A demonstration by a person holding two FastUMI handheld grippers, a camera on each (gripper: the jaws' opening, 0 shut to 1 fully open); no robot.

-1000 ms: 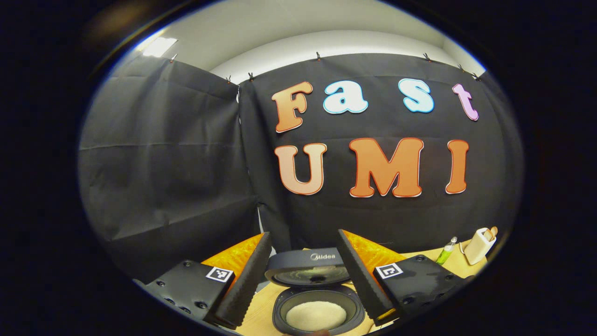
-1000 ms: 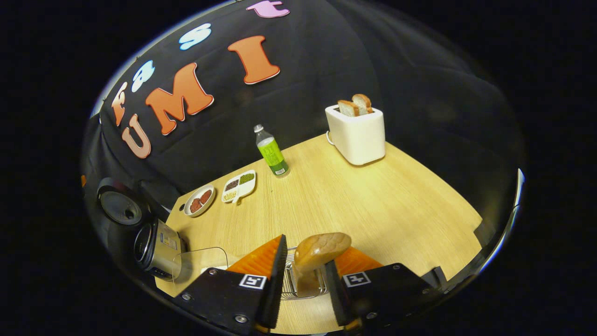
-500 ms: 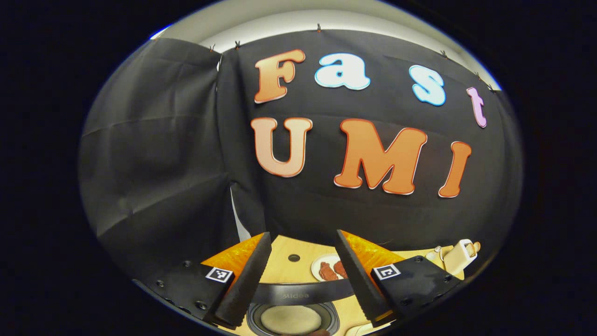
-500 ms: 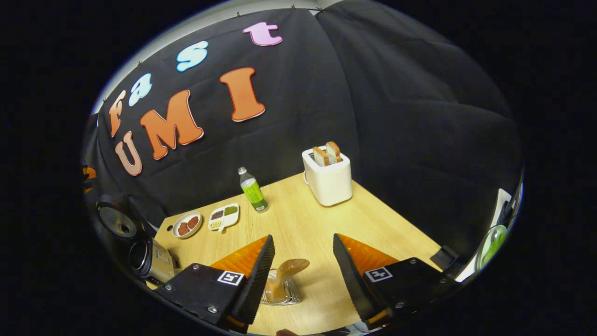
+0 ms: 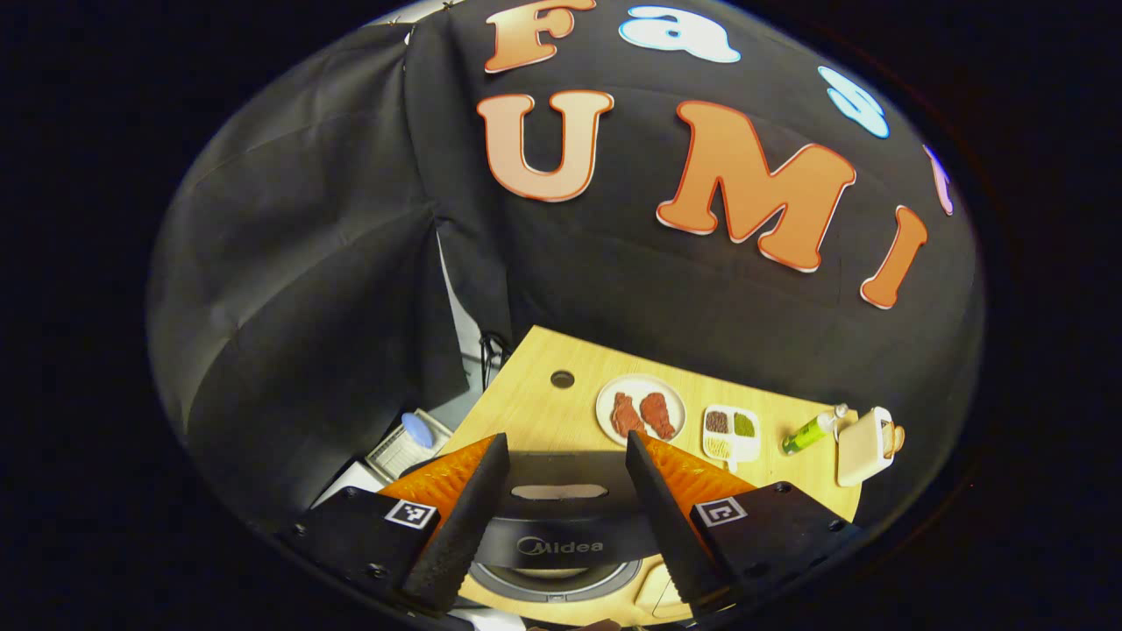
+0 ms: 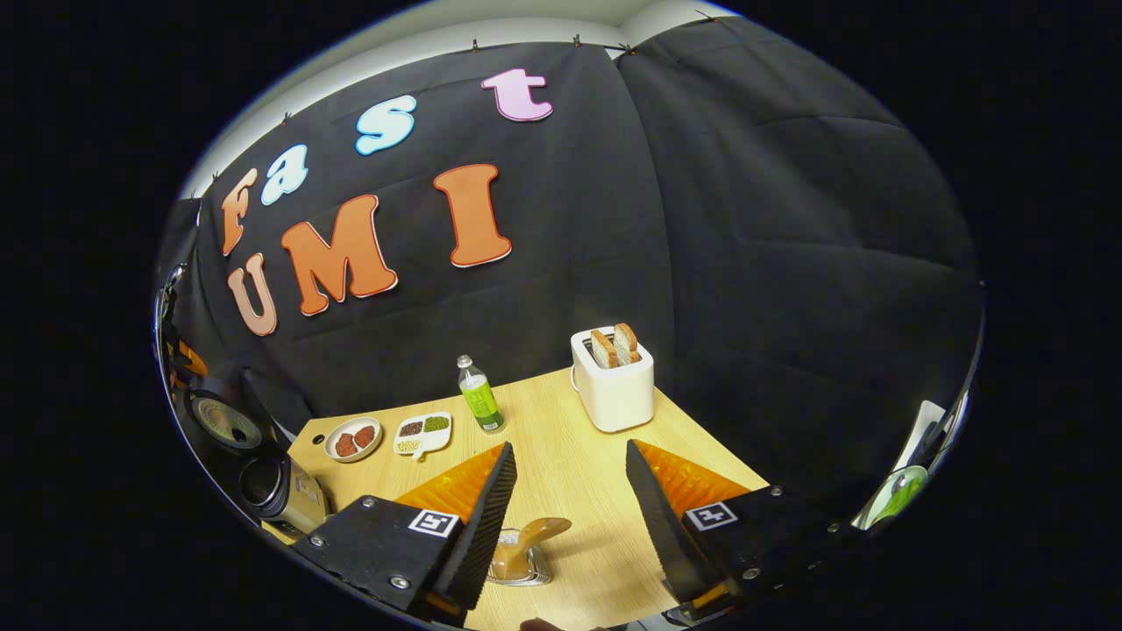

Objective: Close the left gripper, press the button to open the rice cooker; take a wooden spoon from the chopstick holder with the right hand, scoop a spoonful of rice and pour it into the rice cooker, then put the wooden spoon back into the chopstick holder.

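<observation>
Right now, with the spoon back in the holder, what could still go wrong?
The wooden spoon leans in the chopstick holder with its bowl overhanging, so it might tip out if bumped. The open right gripper is close above it and could clip it. The rice cooker lid stands open near the table edge, where it could be knocked.

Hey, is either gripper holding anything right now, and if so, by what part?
Nothing is held. The right gripper is open above the wooden spoon standing in the chopstick holder; the left gripper is open too.
</observation>
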